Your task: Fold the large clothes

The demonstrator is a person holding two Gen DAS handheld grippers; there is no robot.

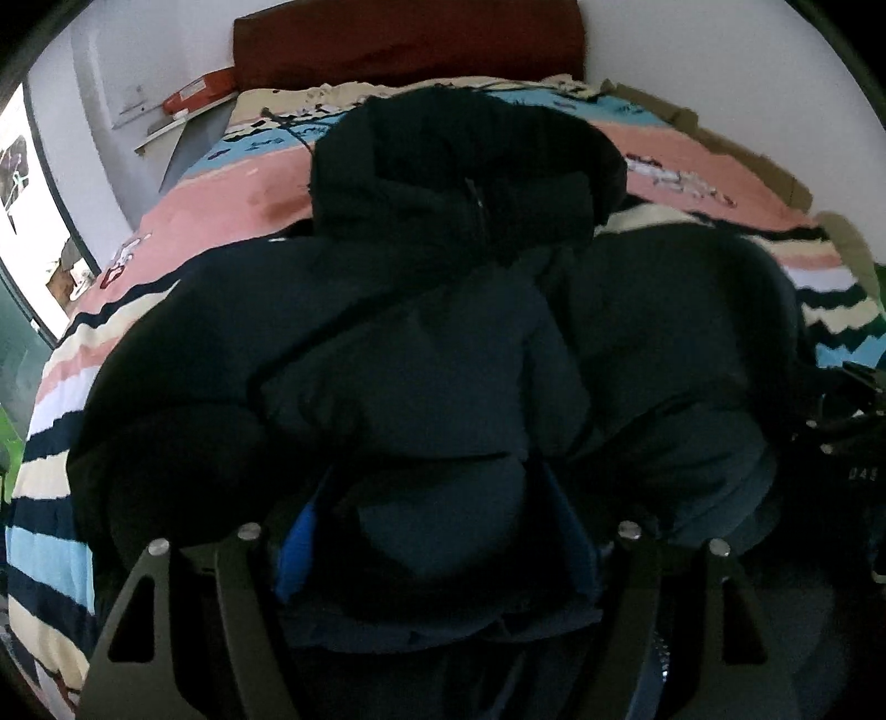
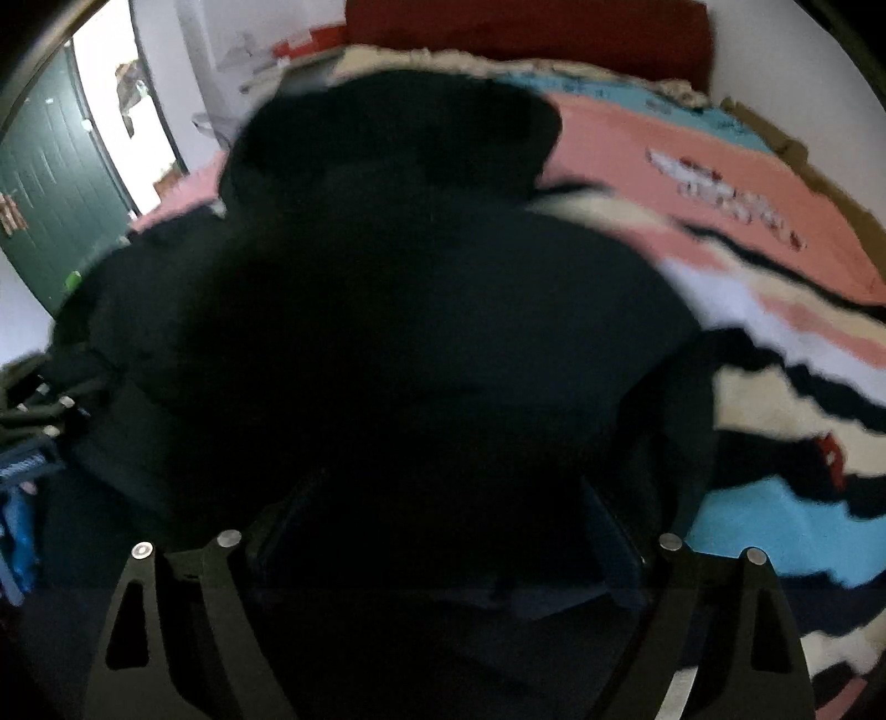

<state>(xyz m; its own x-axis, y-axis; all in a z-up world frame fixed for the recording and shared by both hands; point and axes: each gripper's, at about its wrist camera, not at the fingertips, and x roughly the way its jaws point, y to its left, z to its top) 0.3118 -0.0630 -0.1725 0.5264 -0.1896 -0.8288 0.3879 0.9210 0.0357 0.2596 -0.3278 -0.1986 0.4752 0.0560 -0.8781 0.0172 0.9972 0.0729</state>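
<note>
Right wrist view is motion-blurred throughout; the dark jacket reads as one black mass, seams and folds untellable. Right gripper fingertips lost in that darkness, so contact with the fabric is unclear. In the left wrist view the left gripper has blue pads partly buried under jacket fabric; press or not, can't tell. Striped bedspread mostly covered, cut by frame edge. Dark hardware at the right edge is cropped and unidentifiable. Headboard top cut off.
</note>
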